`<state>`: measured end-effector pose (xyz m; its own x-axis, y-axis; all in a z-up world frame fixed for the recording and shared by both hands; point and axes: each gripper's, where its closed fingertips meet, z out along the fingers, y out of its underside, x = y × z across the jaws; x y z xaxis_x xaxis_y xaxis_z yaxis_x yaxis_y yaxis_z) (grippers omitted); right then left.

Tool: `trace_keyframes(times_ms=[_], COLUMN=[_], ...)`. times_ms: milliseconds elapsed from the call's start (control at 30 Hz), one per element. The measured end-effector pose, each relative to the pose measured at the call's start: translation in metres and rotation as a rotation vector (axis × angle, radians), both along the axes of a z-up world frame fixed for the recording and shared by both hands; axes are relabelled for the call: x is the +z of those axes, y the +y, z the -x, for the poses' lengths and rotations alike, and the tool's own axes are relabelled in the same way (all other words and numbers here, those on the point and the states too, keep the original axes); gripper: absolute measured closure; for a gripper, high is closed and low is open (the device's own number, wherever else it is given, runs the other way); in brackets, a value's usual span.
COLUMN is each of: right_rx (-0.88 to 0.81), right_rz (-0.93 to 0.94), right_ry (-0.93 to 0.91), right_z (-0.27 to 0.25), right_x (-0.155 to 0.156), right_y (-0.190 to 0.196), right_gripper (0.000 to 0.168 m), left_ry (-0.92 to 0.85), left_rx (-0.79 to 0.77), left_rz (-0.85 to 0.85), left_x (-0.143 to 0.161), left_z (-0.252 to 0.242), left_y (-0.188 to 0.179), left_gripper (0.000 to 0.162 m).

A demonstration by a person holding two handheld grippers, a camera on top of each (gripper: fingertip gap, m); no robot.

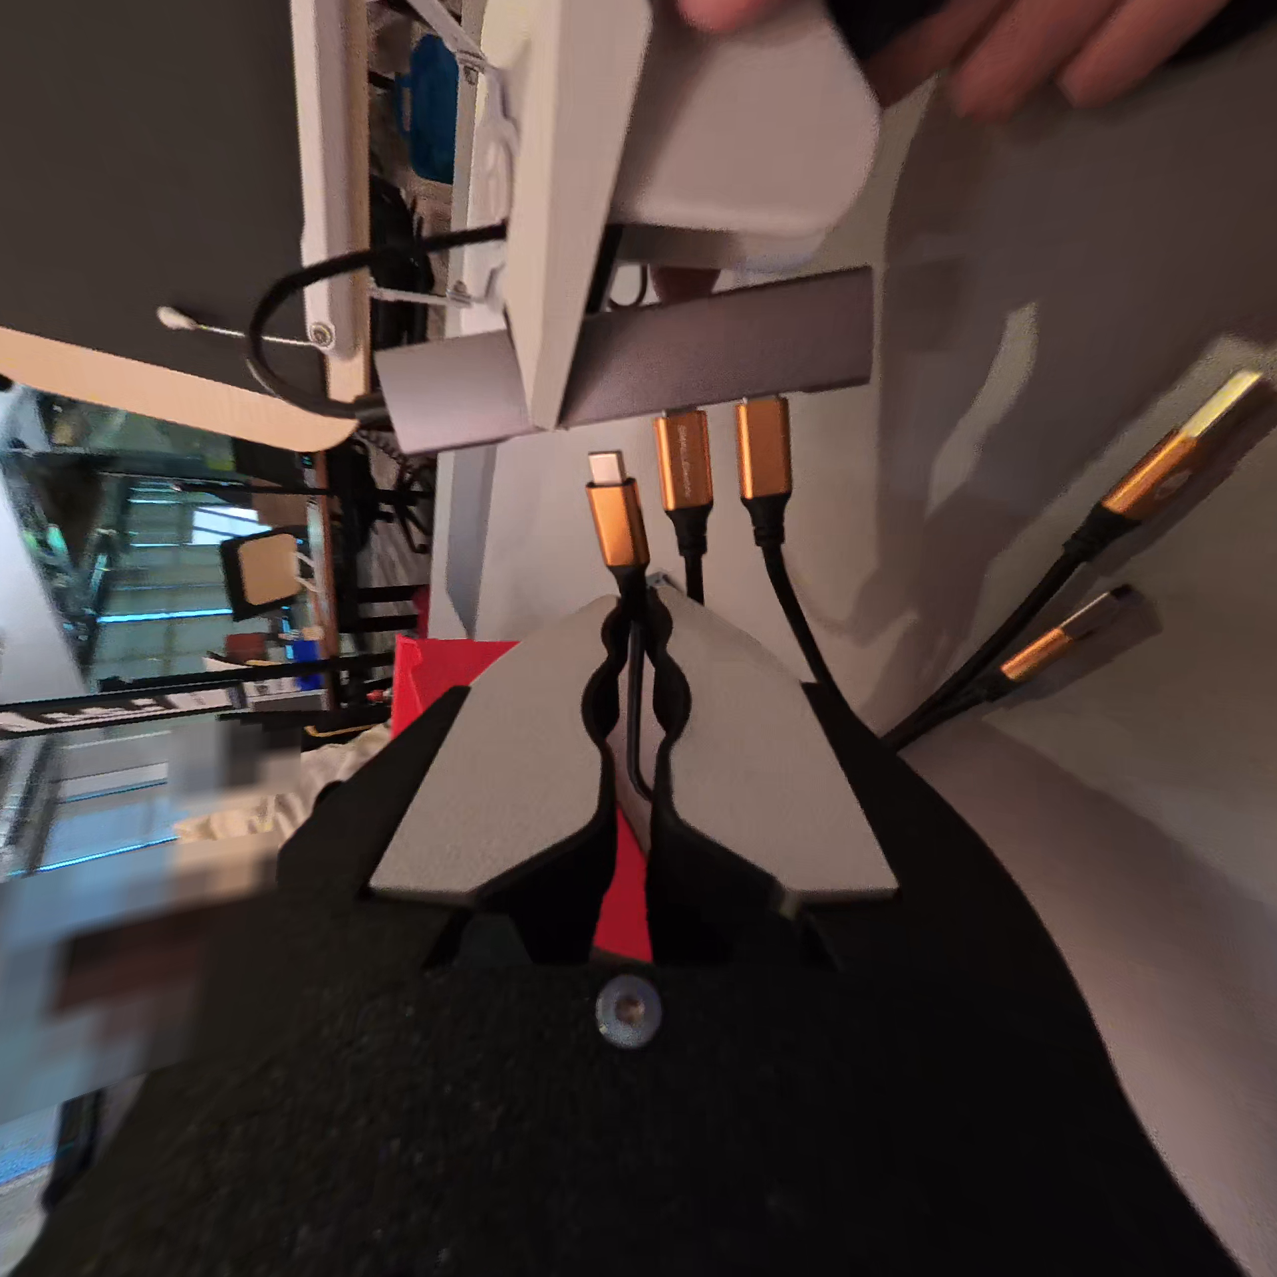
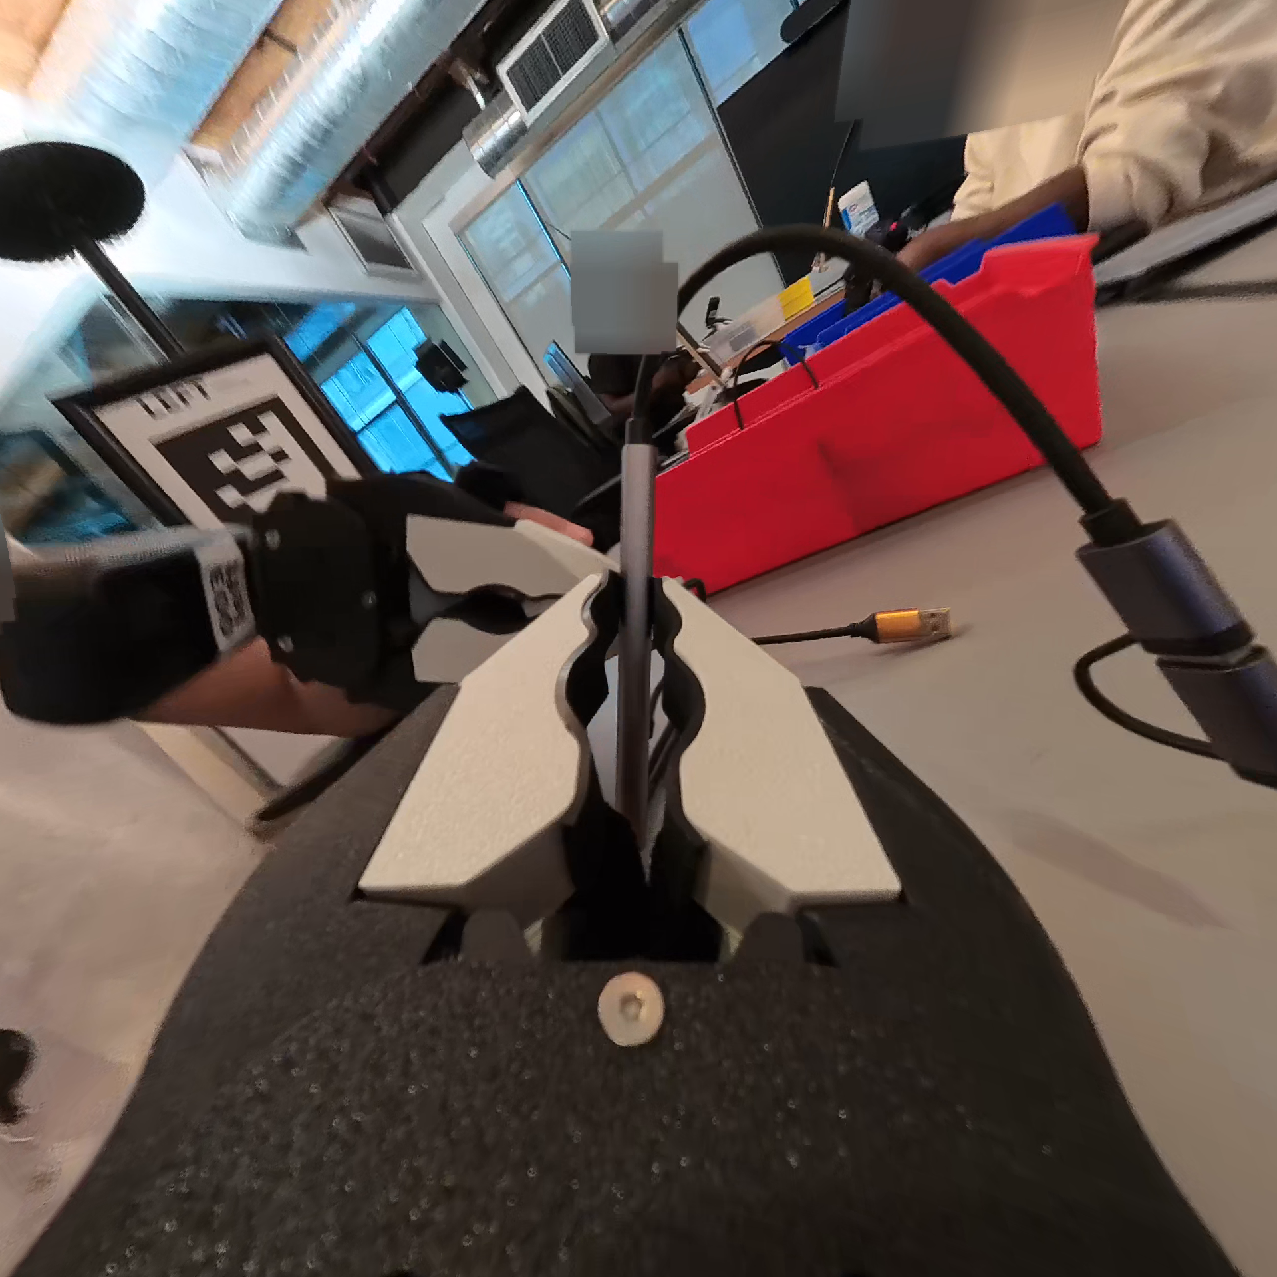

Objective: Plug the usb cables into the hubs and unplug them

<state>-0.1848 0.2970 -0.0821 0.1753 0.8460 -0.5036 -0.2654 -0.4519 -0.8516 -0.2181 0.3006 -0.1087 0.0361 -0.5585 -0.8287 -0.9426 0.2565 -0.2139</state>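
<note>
Okay, grey table [image 2: 1036, 795] biggest, red bin [image 2: 898, 442] behind. Right gripper [image 2: 637, 587] clamped on slim grey hub [image 1: 725, 345], rigid, light, held edge-on by its flat faces. Left gripper [image 1: 639, 608] pinched shut on thin black cable just behind loose orange plug [image 1: 617, 518]; cable floppy, plug stiff, near hub's ports.

A: Left wrist view?
B: Rolled sideways, looking along its fingers [image 1: 553, 698], very close to the hub [image 1: 719, 345].
A: Right wrist view?
B: Low over the table [image 2: 1002, 760], facing the red bin [image 2: 898, 442], hub edge-on.
A: Shared?
B: Hub, bin, table.
</note>
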Motion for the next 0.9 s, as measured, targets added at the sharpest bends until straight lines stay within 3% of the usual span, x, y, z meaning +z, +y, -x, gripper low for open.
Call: trace_keyframes(times_ms=[267, 900], right_rx=[-0.066, -0.118], right_rz=[-0.095, -0.035], right_ry=[-0.077, -0.117], right_z=[0.006, 0.006], right_x=[-0.001, -0.009], right_y=[-0.001, 0.008], right_gripper=[0.162, 0.161], left_ry=[-0.01, 0.029], left_rx=[0.018, 0.044], left_rz=[0.038, -0.027], left_x=[-0.005, -0.002], left_z=[0.001, 0.006], left_y=[0.003, 0.007], left_gripper=[0.158, 0.158])
